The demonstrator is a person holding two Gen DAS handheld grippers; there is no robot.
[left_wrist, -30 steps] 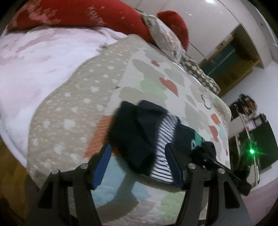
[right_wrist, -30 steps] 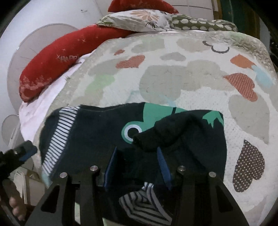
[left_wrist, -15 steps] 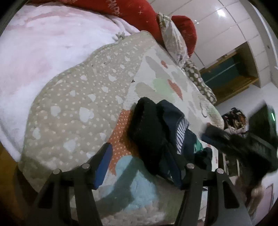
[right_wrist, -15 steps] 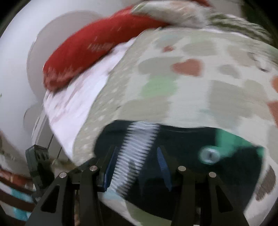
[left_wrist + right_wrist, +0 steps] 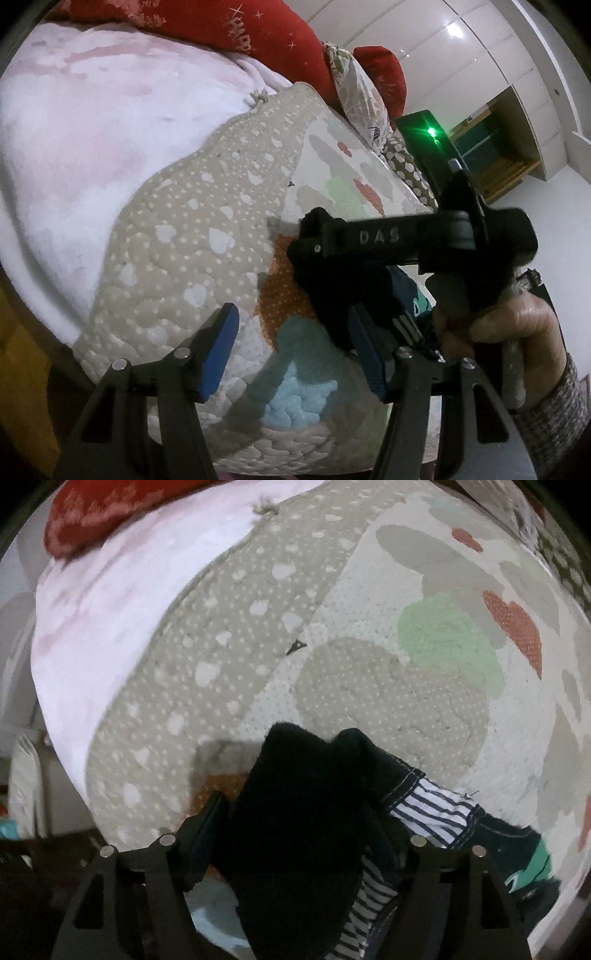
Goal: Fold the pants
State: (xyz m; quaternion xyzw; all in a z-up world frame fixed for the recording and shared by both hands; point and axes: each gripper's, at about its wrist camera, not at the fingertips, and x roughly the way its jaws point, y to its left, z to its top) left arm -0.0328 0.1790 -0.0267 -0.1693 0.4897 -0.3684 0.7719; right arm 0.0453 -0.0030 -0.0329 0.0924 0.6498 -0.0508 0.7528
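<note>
The dark navy pants (image 5: 306,797), with a striped lining (image 5: 436,808) and a green frog print (image 5: 532,860), lie bunched on the quilt (image 5: 388,686). In the right wrist view my right gripper (image 5: 303,834) stands wide around the bunched dark fabric, which fills the gap; the right finger is hidden by cloth. In the left wrist view my left gripper (image 5: 291,350) is open and empty over the quilt (image 5: 192,229). The right gripper's black body (image 5: 406,240) and the hand (image 5: 509,325) holding it cover most of the pants (image 5: 404,291) there.
A pink-white blanket (image 5: 92,129) lies left of the quilt. Red pillows (image 5: 258,33) and patterned pillows (image 5: 365,88) sit at the bed's head. The bed edge drops off at the lower left. A wooden shelf (image 5: 506,162) stands across the room.
My right gripper has swung left over the pants and opened wide around the bunched end. It now blocks the left wrist view. My left gripper has pulled left, off the pants.
</note>
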